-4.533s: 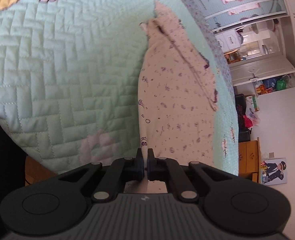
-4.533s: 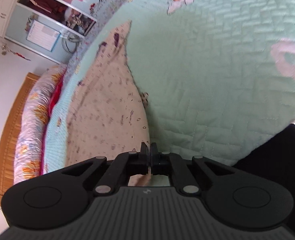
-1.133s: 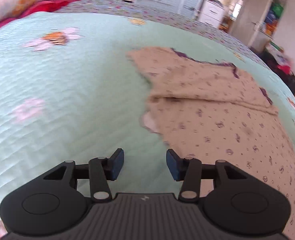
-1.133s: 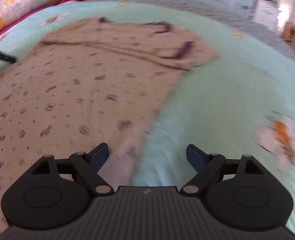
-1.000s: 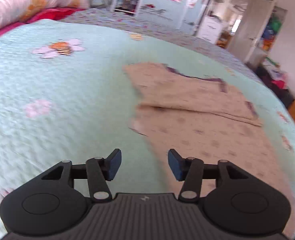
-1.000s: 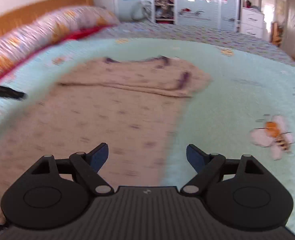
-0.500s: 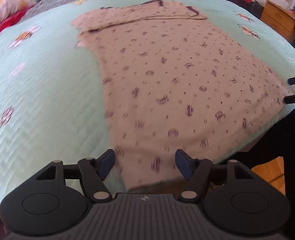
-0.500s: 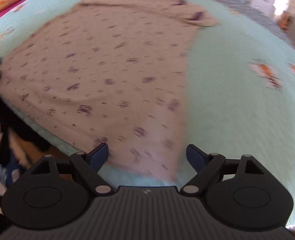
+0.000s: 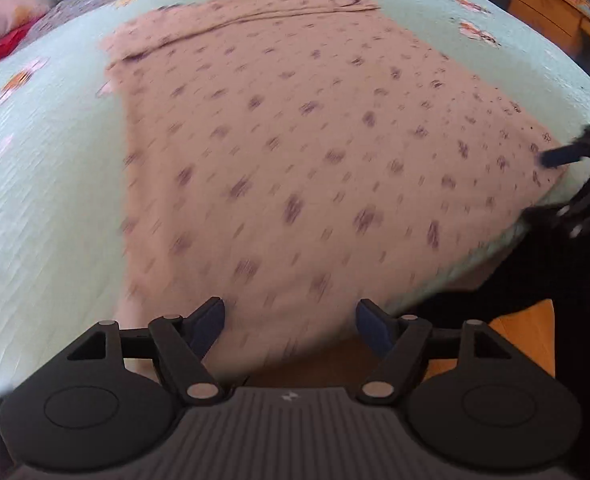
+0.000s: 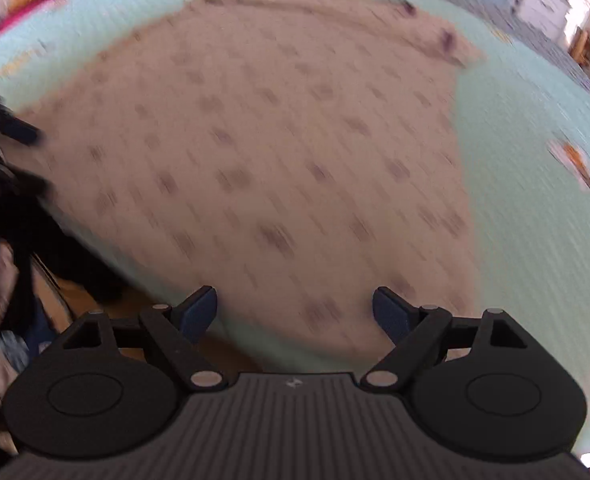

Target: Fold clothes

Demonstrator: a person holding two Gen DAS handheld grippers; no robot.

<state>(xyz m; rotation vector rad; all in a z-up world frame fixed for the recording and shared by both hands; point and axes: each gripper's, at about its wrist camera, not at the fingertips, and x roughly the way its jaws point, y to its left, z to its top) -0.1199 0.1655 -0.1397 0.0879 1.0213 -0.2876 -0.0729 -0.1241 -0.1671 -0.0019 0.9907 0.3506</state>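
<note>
Here lay the beige printed garment [image 9: 295, 128] spread flat on the green quilted bed [image 9: 47, 152], near hem at the bed's edge, a folded band at the far end. Looked soft, thin and light, likely to sag and crease; best pinched at the two near hem corners. Left gripper [image 9: 290, 322] and right gripper [image 10: 295, 312] hovered above those corners, jaws wide apart, holding nothing. Compared with half a second ago, came lower and closer to the hem; earlier still, were clamped on the cloth.
</note>
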